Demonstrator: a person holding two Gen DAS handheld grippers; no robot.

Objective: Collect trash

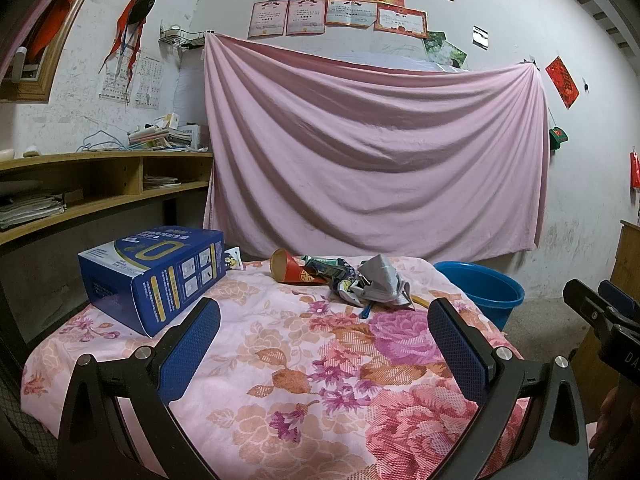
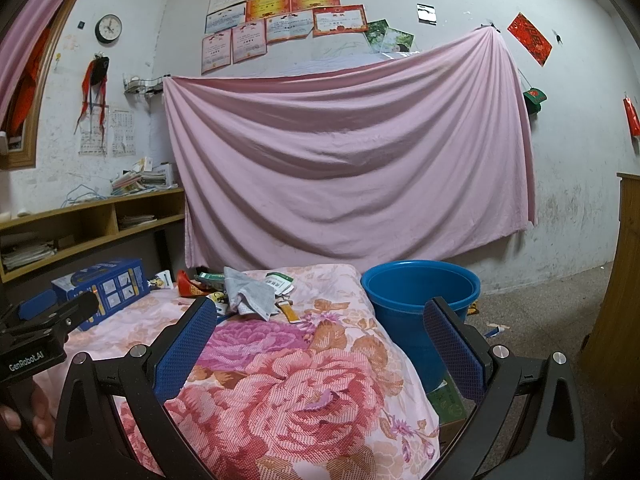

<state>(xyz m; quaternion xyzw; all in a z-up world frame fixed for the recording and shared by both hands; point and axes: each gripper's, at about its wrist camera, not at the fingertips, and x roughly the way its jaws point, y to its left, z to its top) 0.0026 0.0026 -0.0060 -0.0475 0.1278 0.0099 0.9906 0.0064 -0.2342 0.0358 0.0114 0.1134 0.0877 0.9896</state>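
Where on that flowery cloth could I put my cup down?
The near part of the floral cloth is bare, between the blue box and the blue bucket. The far end is crowded: red paper cup, wrappers, crumpled grey mask.

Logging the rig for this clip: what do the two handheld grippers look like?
Both match: the left gripper and right gripper have black frames, silver screws and blue textured fingers. The left gripper's body carries white "GenRobot.AI" lettering. No sleeves or cables show.
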